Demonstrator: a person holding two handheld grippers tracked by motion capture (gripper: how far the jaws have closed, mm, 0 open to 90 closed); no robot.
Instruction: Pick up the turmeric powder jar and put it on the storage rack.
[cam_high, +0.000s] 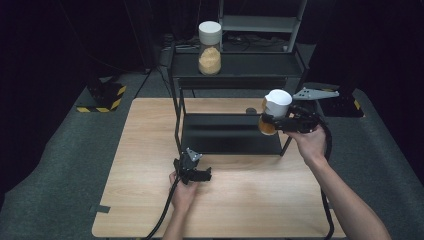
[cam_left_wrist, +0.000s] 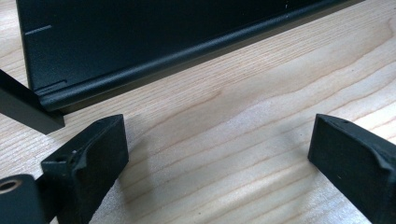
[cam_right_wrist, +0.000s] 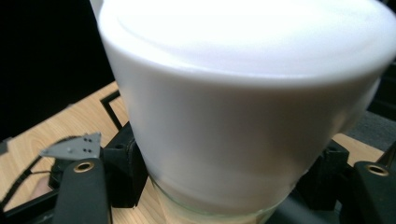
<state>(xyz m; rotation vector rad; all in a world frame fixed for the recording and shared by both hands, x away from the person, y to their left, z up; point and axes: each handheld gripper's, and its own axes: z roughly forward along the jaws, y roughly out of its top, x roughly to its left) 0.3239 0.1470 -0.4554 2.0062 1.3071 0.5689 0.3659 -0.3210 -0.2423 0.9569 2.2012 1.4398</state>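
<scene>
A glass jar with a white lid and orange-brown contents hangs in the air by the right front corner of the black shelf rack. My right gripper is shut on its glass body just under the lid. In the right gripper view the white lid looms close, with a black finger pressed on each side of the jar. A second, similar jar stands on the rack's top shelf. My left gripper rests low over the wooden table, open, with nothing between its fingers.
The rack's lower tray lies just beyond the left gripper, its front lip near the fingertips. A rack leg stands at the left front. Bare wood stretches in front of the rack. Black-and-yellow striped blocks sit on the floor behind the table.
</scene>
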